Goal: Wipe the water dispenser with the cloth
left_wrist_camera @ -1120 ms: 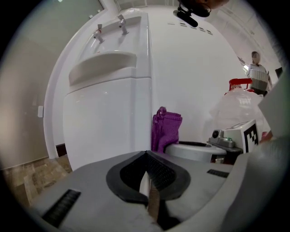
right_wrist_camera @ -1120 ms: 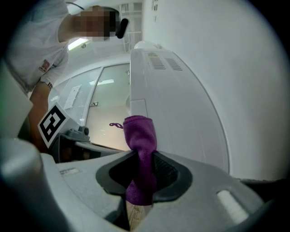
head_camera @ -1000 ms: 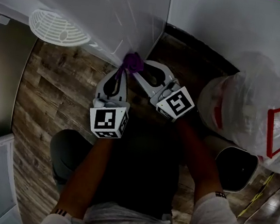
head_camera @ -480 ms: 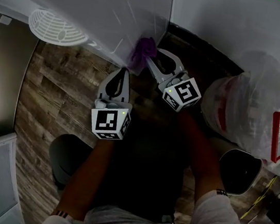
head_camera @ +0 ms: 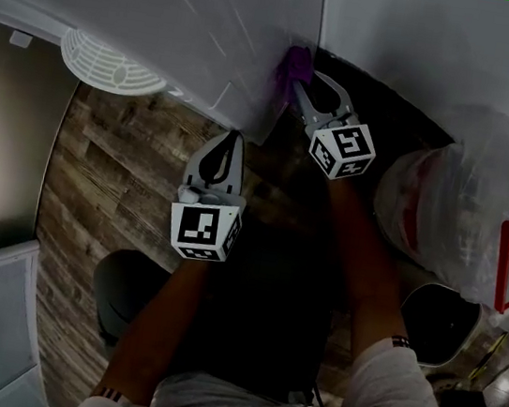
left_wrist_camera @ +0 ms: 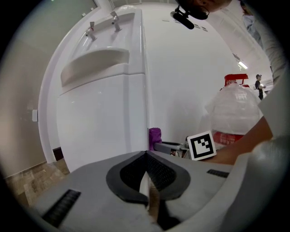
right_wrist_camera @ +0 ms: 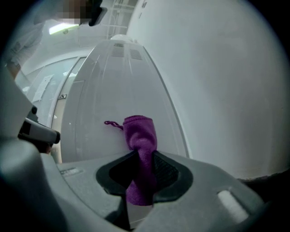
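The right gripper has its jaws closed on the purple cloth. They are only as far apart as the bunched cloth is thick, and the free end of the cloth stands up above them. This end touches the right side panel of the water dispenser, in the lower part of the panel and not far above the wooden floor. The white wall is close beside this side. The left gripper has its jaws fully together with nothing between them. It hangs in front of the dispenser's front right corner, apart from the cloth, and takes no part in the wiping. I judge that the wiping is in progress on this side panel only. The panel shows some faint streaks, but I cannot tell whether they come from the cloth or how much of the panel is already done. The front face, the two taps at the top and the round drip tray at the front edge are well away from the cloth. Probably they are left to wipe, together with the higher part of the side panel and the top.
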